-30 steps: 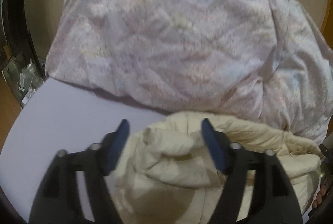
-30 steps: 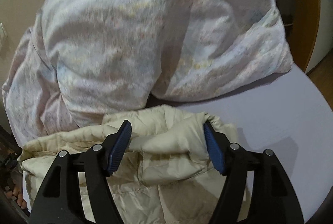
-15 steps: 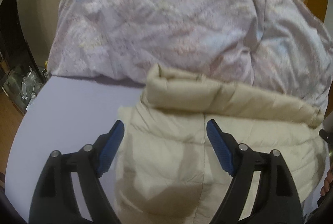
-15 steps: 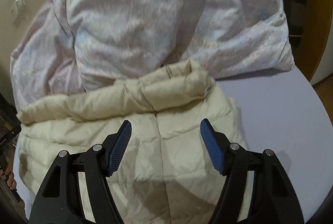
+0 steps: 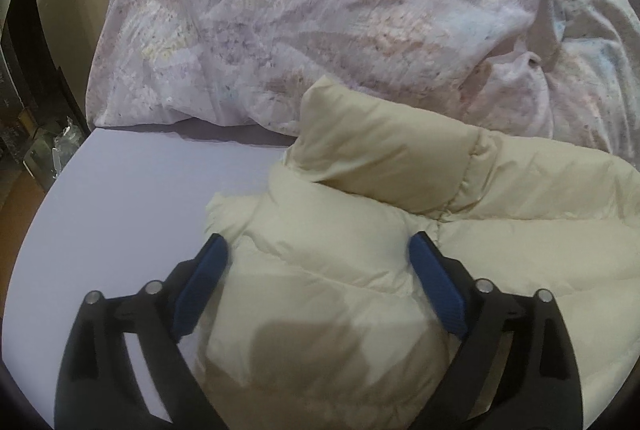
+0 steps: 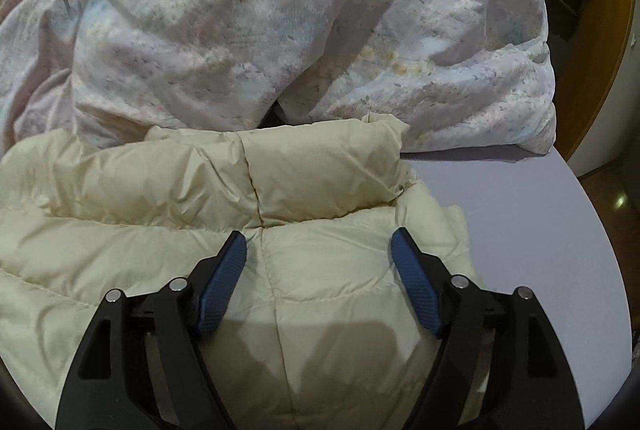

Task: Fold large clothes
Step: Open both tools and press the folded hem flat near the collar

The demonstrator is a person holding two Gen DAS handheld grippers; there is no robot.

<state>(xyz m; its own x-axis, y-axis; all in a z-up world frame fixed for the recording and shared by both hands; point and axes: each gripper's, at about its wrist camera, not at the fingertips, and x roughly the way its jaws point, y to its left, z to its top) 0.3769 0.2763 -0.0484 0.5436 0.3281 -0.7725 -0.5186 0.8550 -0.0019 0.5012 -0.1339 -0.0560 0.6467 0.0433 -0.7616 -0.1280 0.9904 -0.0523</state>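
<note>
1. Left gripper [image 5: 318,262] and right gripper [image 6: 318,254]: jaws apart, just widened, clamped on nothing; cream puffer jacket [image 5: 360,230] beneath, flat on the lilac bed sheet [image 5: 132,198], collar far, against the floral duvet [image 5: 340,10].
2. Lower over opposite shoulders; pinch the outer shell only; fold inward evenly.

A bed with a smooth lilac sheet [image 5: 132,198] carries everything here. A cream quilted jacket [image 5: 340,270] lies spread on the sheet, its padded collar [image 5: 384,158] standing up at the far edge. Behind the jacket, a big rumpled duvet [image 5: 340,10] with a pale pastel print is heaped across the far part of the bed, and its lower edge touches the collar. In the left wrist view bare sheet shows left of the jacket; in the right wrist view bare sheet [image 6: 520,230] shows right of the jacket [image 6: 160,214], under the corner of the duvet [image 6: 280,10].
</note>
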